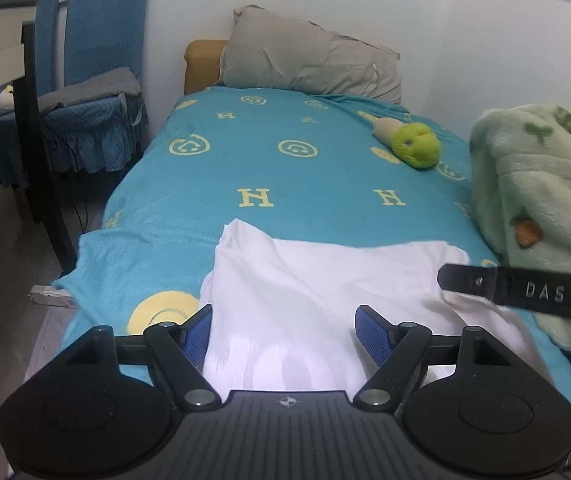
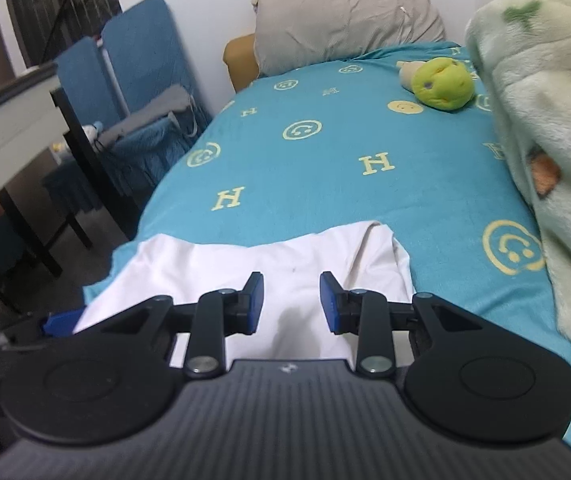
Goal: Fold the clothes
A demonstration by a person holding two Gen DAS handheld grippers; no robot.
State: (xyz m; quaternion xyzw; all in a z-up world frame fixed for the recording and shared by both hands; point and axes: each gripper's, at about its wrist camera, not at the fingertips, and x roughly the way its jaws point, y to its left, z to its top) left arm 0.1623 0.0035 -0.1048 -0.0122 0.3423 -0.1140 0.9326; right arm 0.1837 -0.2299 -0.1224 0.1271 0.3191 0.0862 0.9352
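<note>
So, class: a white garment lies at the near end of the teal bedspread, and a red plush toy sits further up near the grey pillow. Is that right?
Not quite. The plush toy is green, not red, as the right wrist view shows. The white garment, teal bedspread and grey pillow are as stated.

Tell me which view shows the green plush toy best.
The right wrist view: the green plush toy lies unobstructed on the blue bedspread, its face visible. The left wrist view shows it too, similarly clear, beside the fleece blanket.
</note>
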